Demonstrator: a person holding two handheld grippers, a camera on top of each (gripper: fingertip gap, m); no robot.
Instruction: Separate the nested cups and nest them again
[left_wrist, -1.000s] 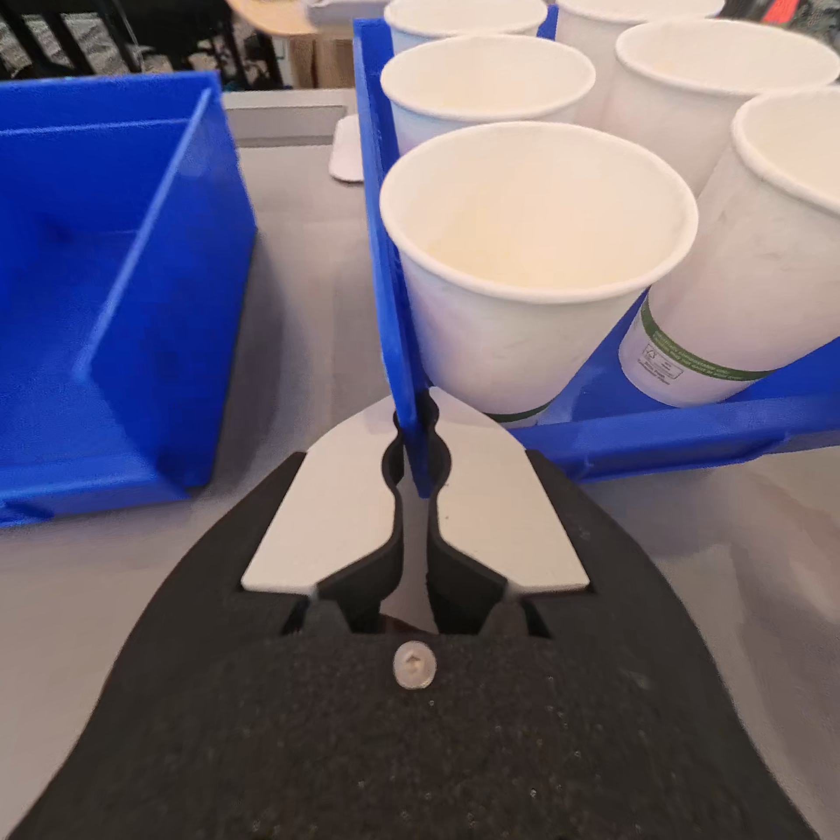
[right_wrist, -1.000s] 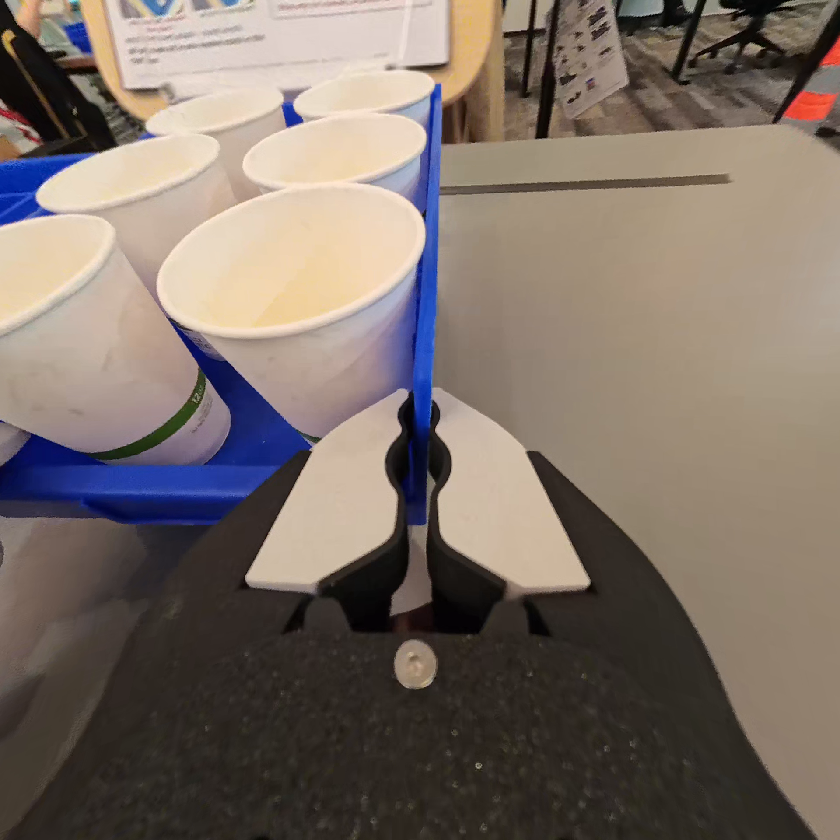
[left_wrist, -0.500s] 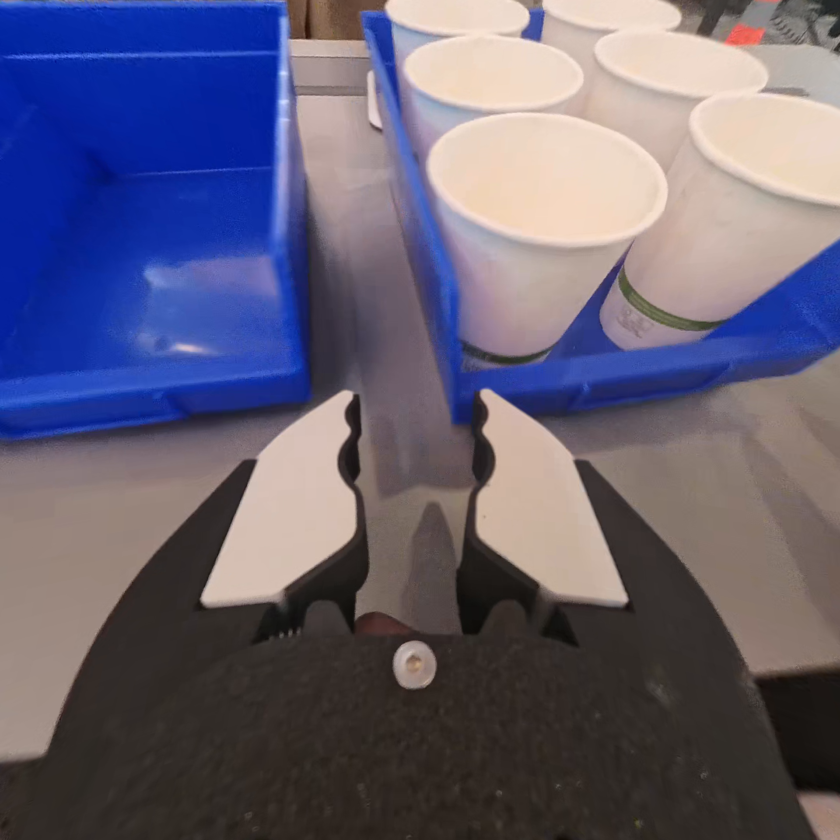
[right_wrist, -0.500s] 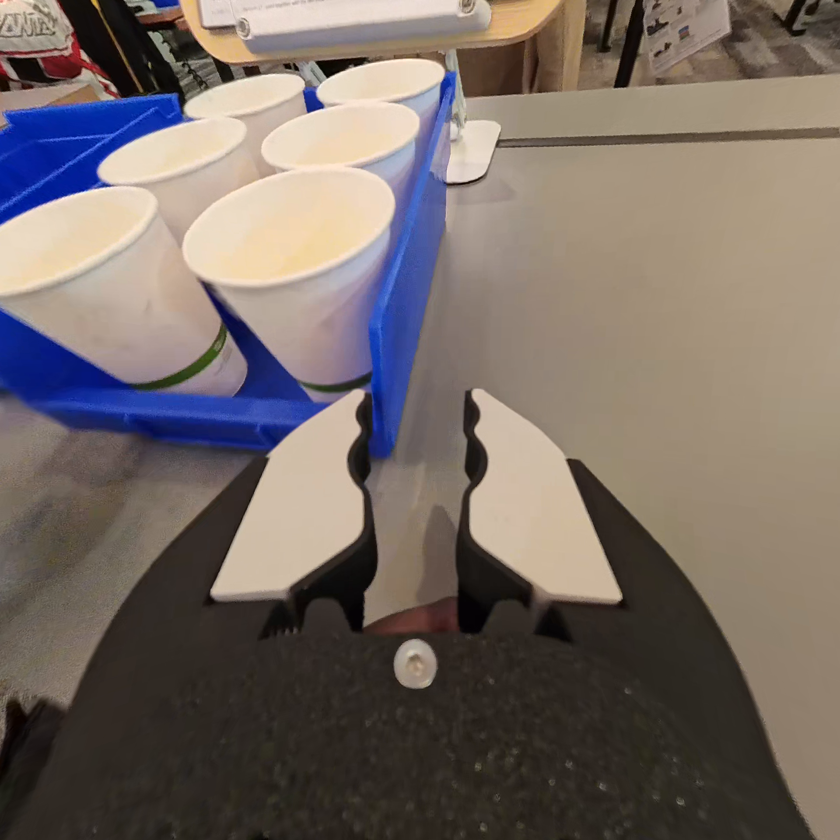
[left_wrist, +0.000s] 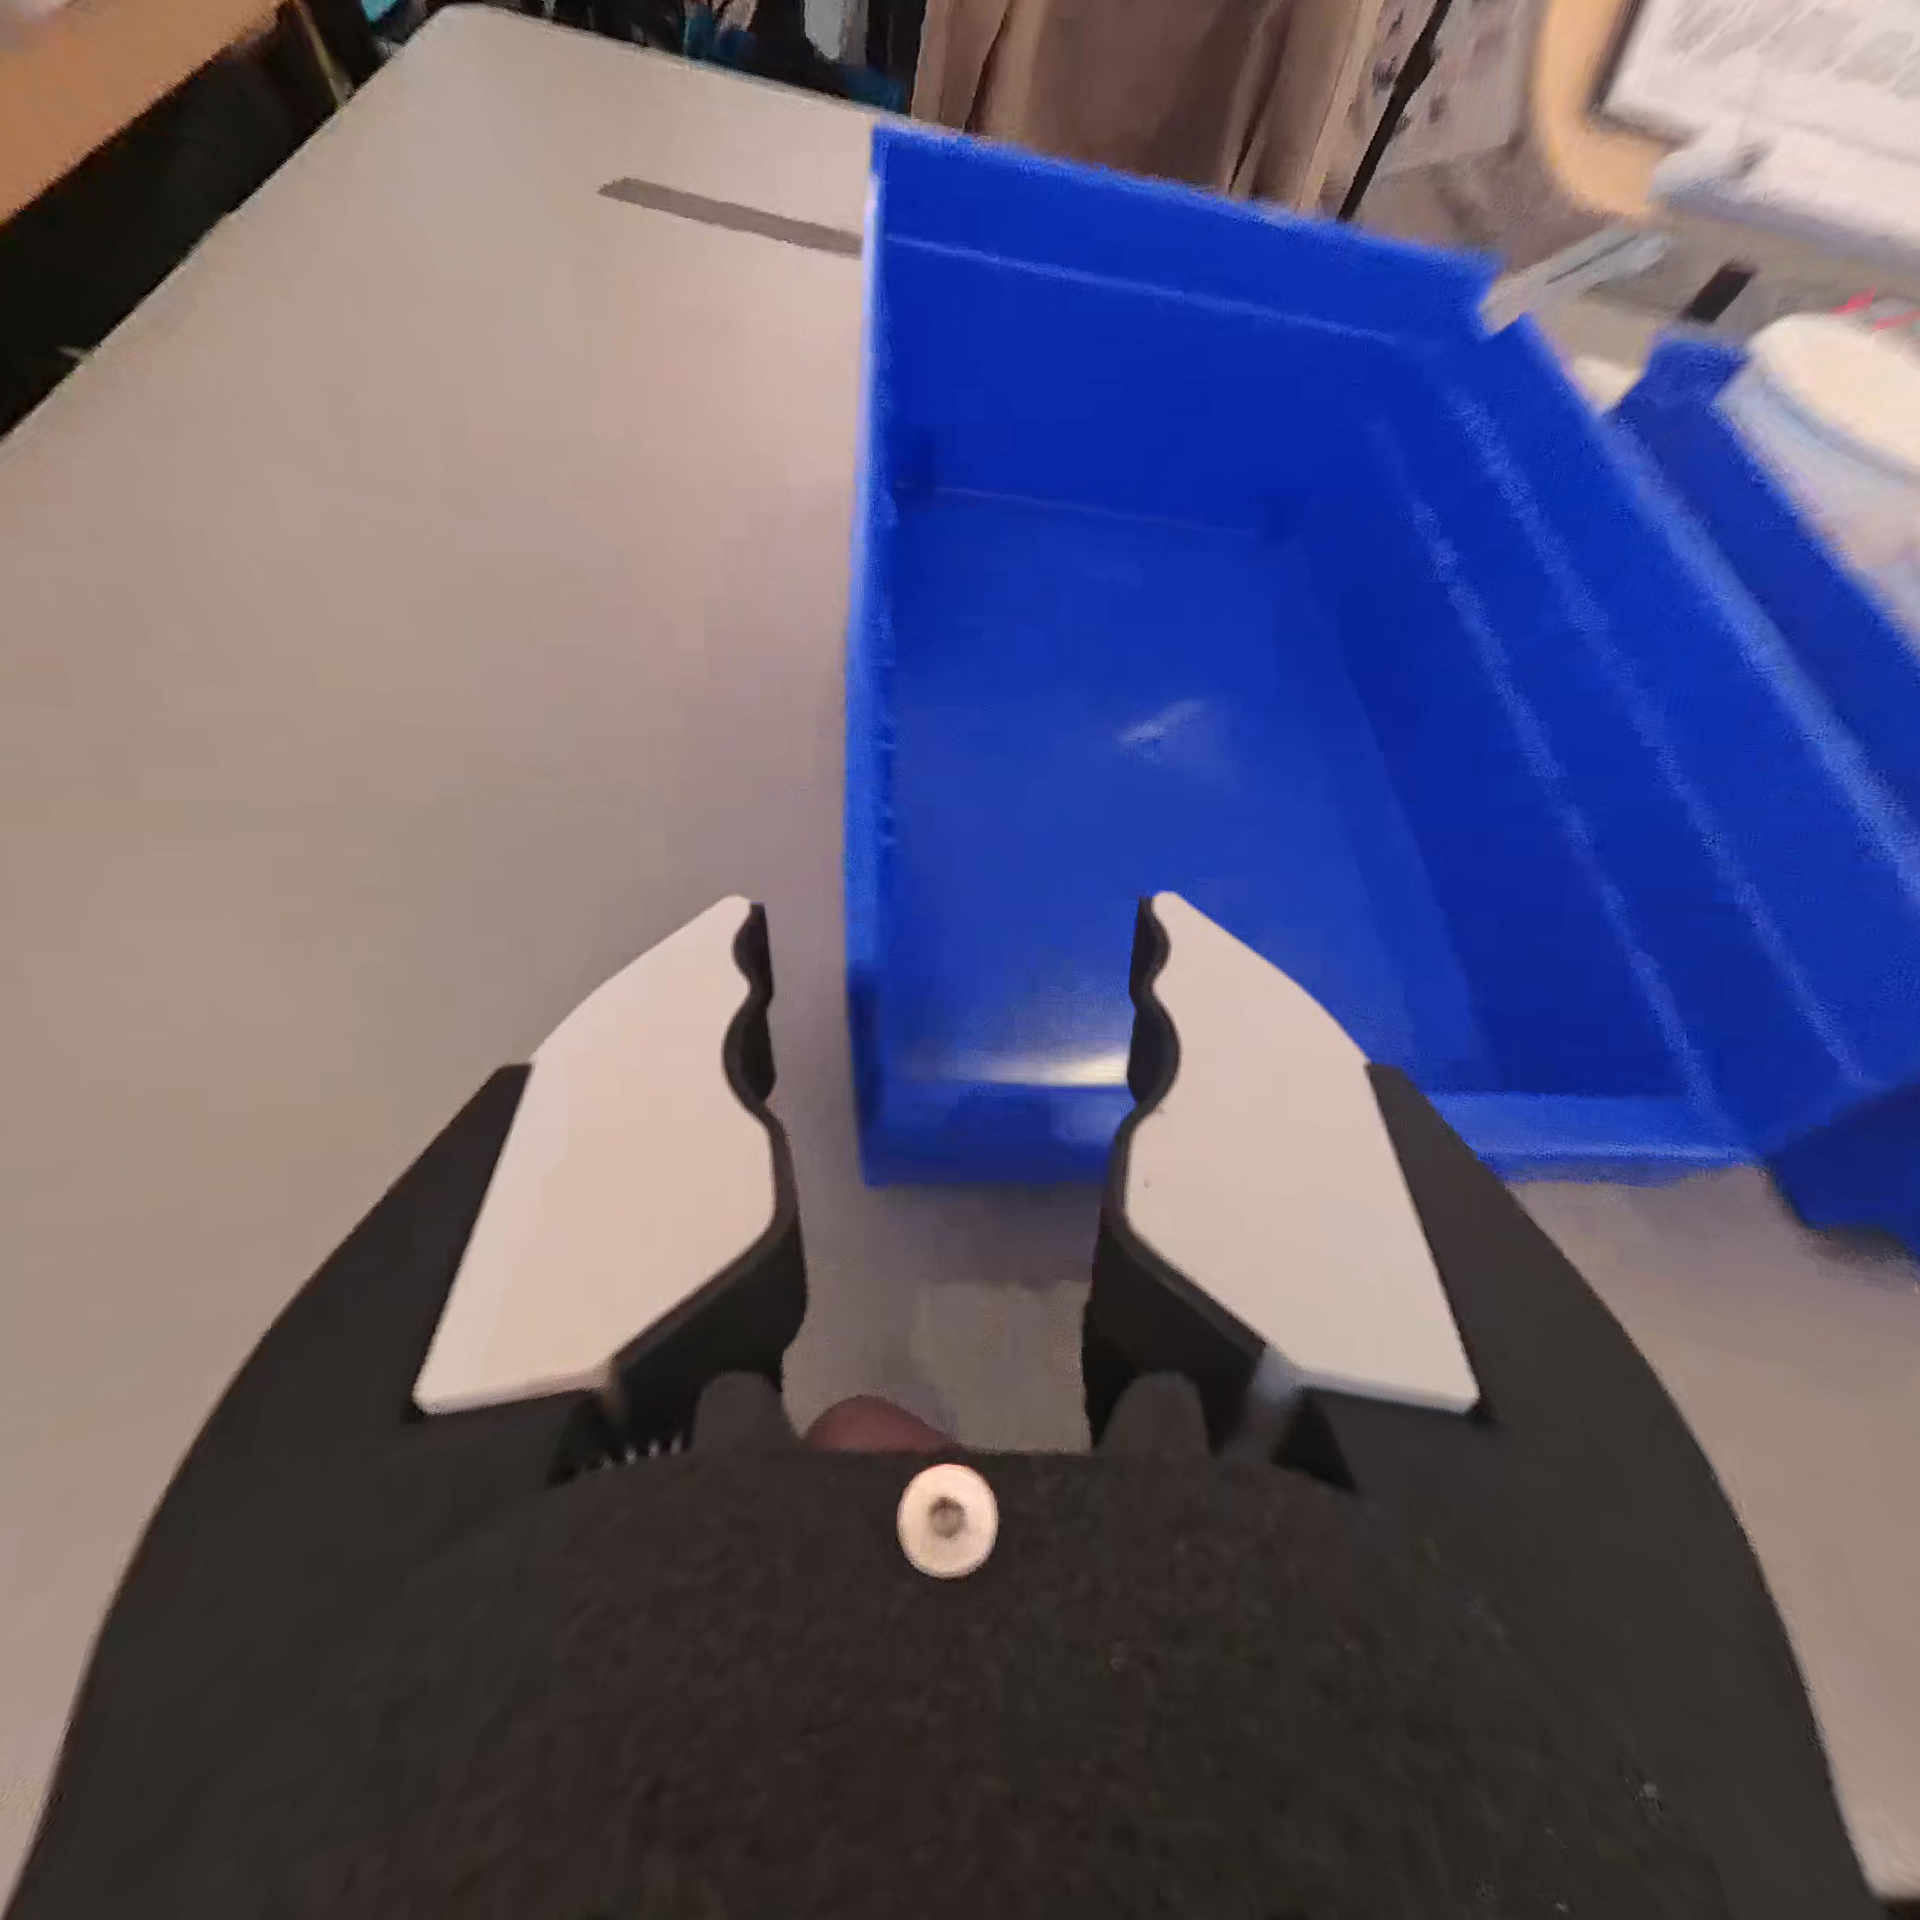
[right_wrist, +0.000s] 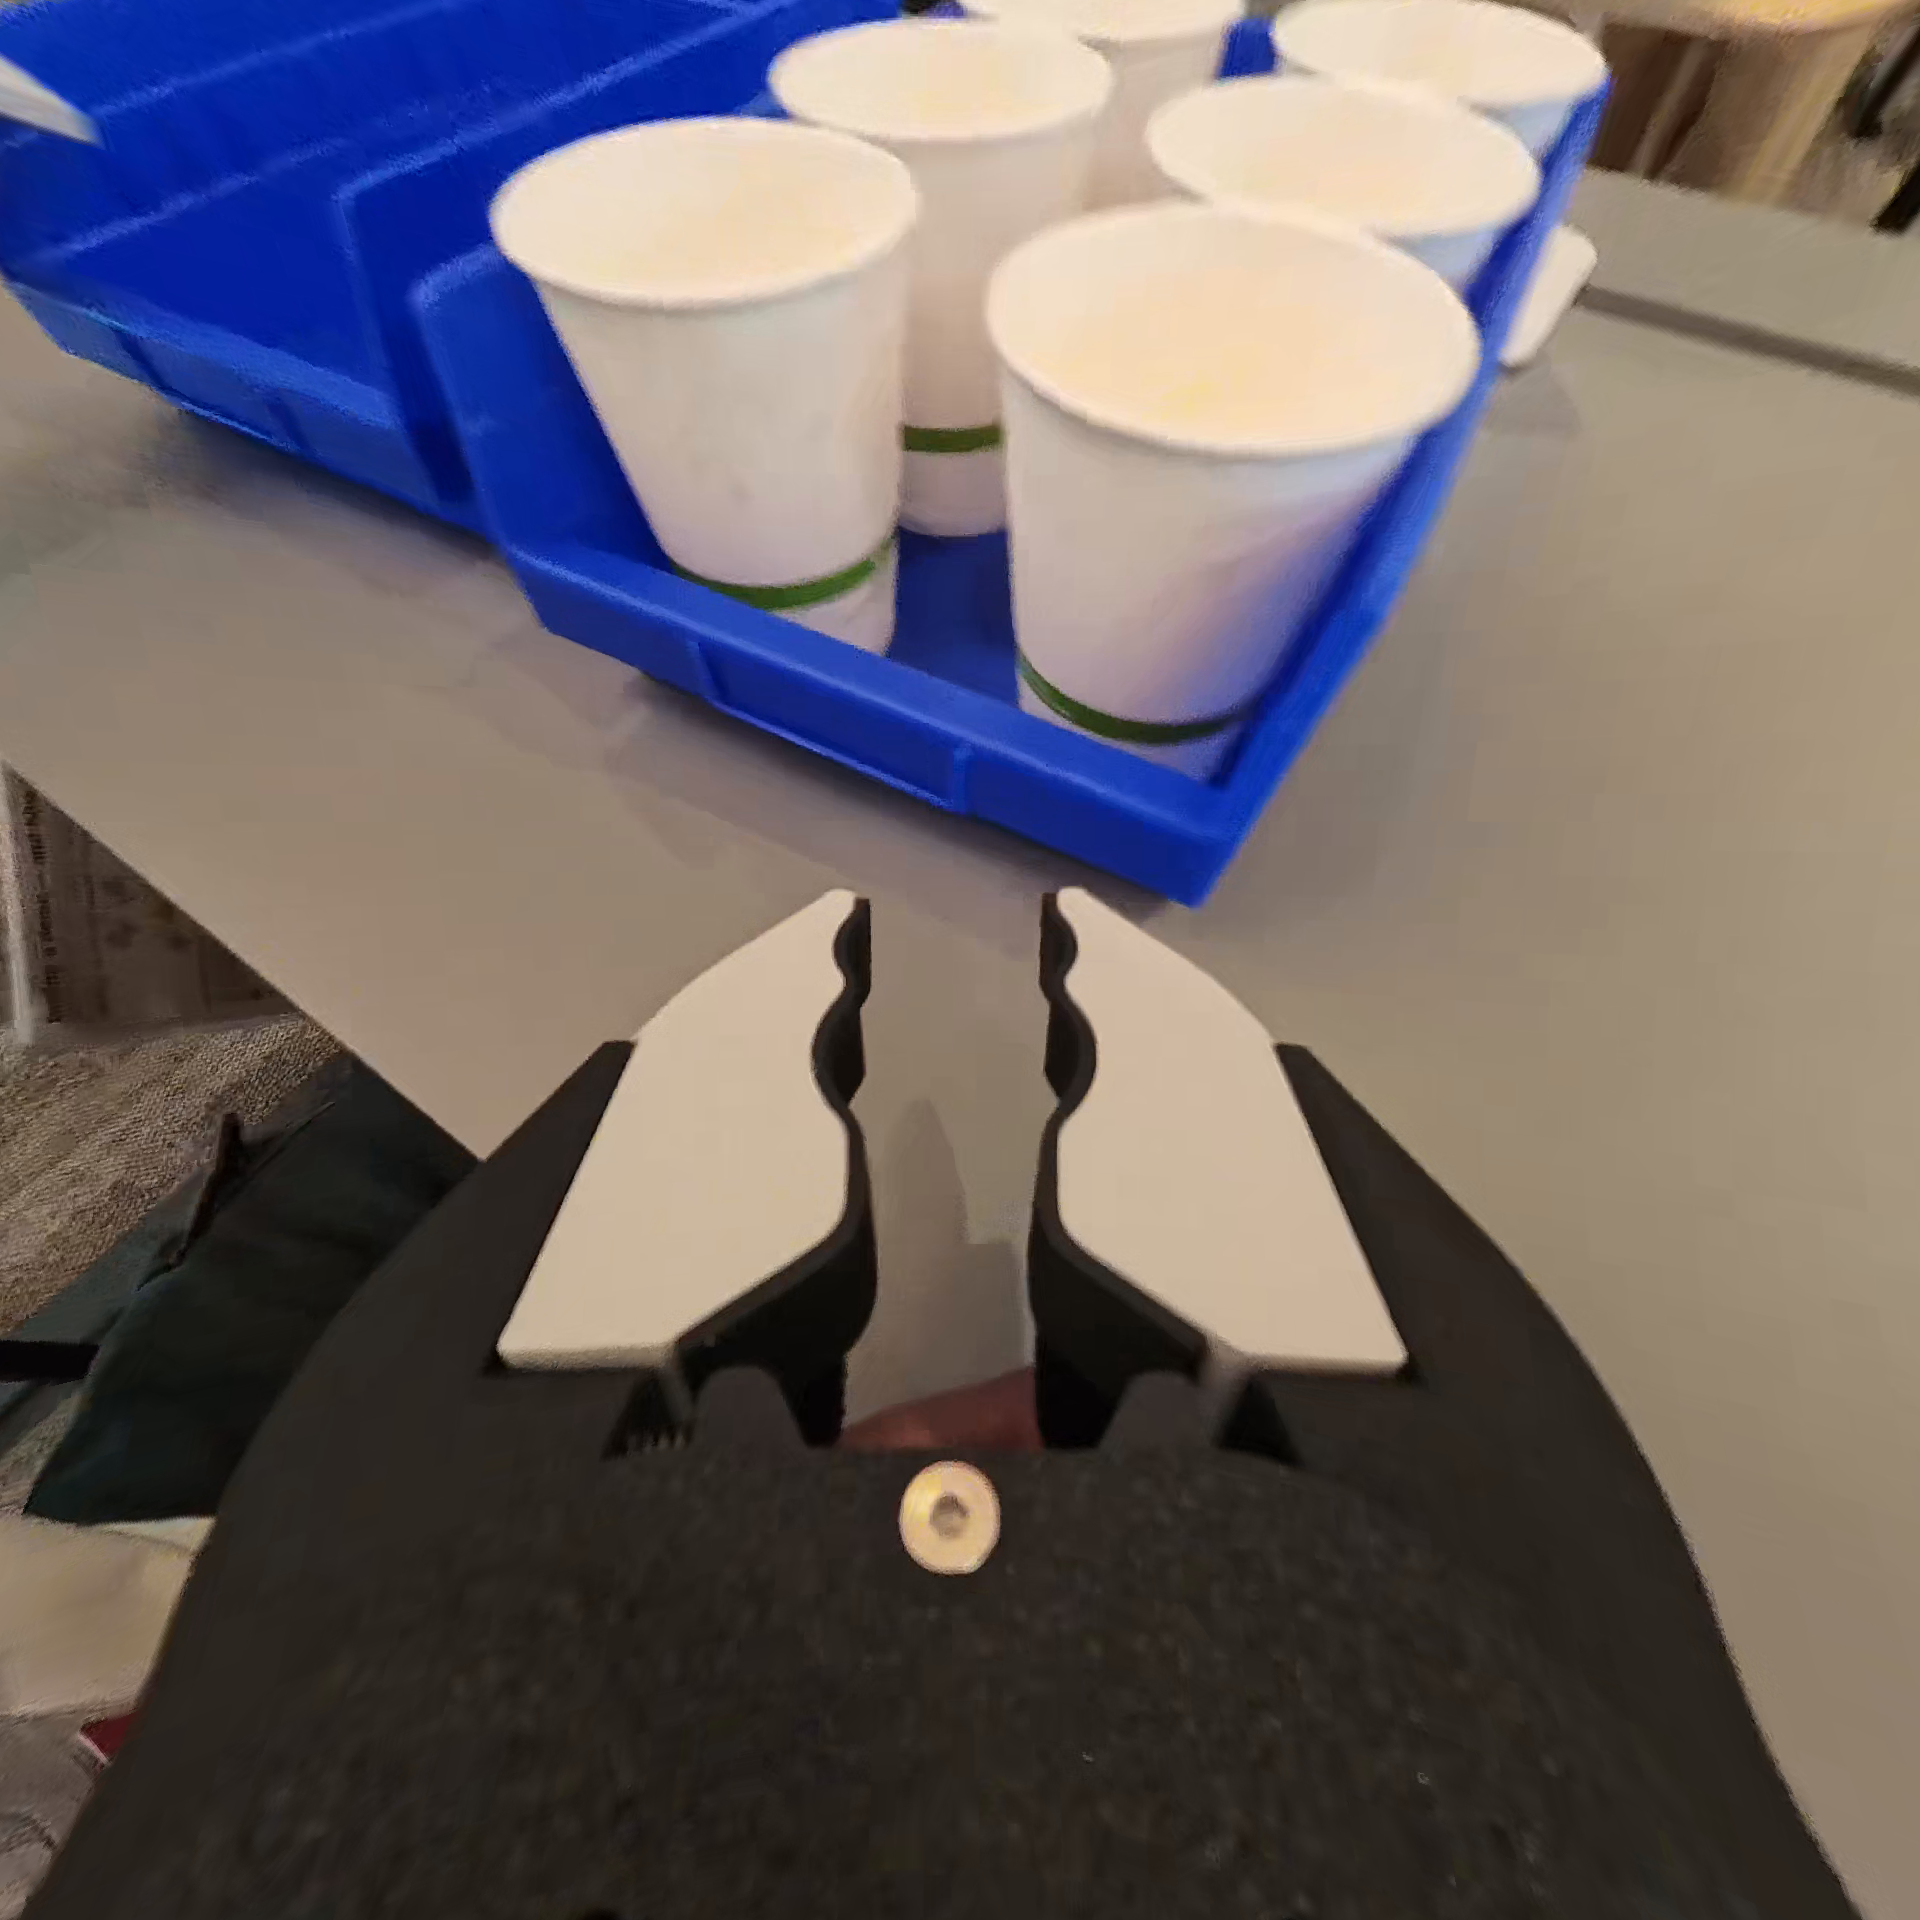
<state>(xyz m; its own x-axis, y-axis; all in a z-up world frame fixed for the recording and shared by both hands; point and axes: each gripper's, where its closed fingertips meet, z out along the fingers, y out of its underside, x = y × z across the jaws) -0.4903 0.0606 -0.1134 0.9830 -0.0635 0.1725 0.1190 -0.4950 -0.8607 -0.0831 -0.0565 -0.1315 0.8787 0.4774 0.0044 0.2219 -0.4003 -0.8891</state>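
Beside bin (right_wrist: 1091, 810) edge, parted tongs (right_wrist: 951, 914)

cups (right_wrist: 1226, 457) in right bin (right_wrist: 935, 727) (two rows) | empty bin (left_wrist: 1195, 727) beside, left | both on table (left_wrist: 416, 623)

The place looks like an office or lab workspace. A plain grey table (left_wrist: 416, 623) carries blue plastic storage bins (left_wrist: 1195, 727). Beyond the table stand a wooden counter (left_wrist: 104, 94) and a blurred poster board (left_wrist: 1766, 73); carpet (right_wrist: 104, 1143) lies below its edge.
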